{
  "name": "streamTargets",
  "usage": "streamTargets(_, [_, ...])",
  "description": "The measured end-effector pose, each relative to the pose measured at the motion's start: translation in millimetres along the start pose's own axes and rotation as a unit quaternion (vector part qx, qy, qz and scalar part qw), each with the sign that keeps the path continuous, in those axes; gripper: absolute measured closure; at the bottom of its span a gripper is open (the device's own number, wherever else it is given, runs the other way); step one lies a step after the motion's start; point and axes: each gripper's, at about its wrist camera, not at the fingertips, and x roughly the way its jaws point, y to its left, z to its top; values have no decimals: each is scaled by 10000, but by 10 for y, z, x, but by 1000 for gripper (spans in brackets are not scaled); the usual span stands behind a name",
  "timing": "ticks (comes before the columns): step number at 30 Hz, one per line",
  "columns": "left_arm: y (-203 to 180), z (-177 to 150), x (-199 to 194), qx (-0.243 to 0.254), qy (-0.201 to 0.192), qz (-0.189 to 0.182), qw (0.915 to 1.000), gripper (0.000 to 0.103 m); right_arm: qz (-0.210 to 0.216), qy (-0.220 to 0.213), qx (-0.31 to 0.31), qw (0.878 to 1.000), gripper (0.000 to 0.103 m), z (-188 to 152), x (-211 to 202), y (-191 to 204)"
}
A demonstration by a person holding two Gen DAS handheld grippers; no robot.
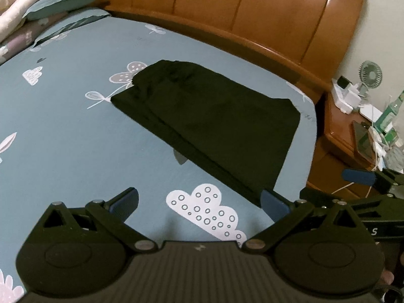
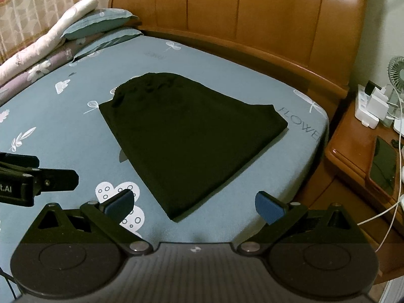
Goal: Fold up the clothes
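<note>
A black garment [image 1: 212, 123] [image 2: 186, 136] lies folded flat on the blue-grey patterned bed sheet [image 1: 75, 131] [image 2: 252, 181], its gathered waistband end toward the headboard. My left gripper [image 1: 199, 204] is open above the sheet just short of the garment's near corner, with nothing between its blue pads. My right gripper [image 2: 194, 205] is also open, hovering just before the garment's nearest corner, holding nothing. The right gripper [image 1: 358, 176] shows at the right edge of the left wrist view, and the left gripper's body [image 2: 38, 176] at the left edge of the right wrist view.
A wooden headboard [image 1: 252, 12] [image 2: 252, 25] runs behind the bed. Pillows and rolled bedding [image 1: 50, 7] [image 2: 75, 25] lie at the far left. A wooden nightstand [image 2: 358, 151] on the right holds a phone [image 2: 383, 166], chargers, cables and a small fan [image 1: 370, 73].
</note>
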Motion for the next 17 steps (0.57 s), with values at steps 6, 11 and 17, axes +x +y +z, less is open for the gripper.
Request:
streamTargets(6, [-23, -14, 9, -30, -8, 85, 10000, 1, 34, 30, -36, 10000, 0, -1, 32, -22])
streamTargets(11, [-68, -23, -4, 8, -61, 167, 9998, 1, 26, 33, -44, 10000, 0, -4, 41, -50])
streamTargets(17, [-125, -30, -1, 77, -61, 139, 9999, 1, 24, 58, -19, 10000, 0, -19, 49, -90])
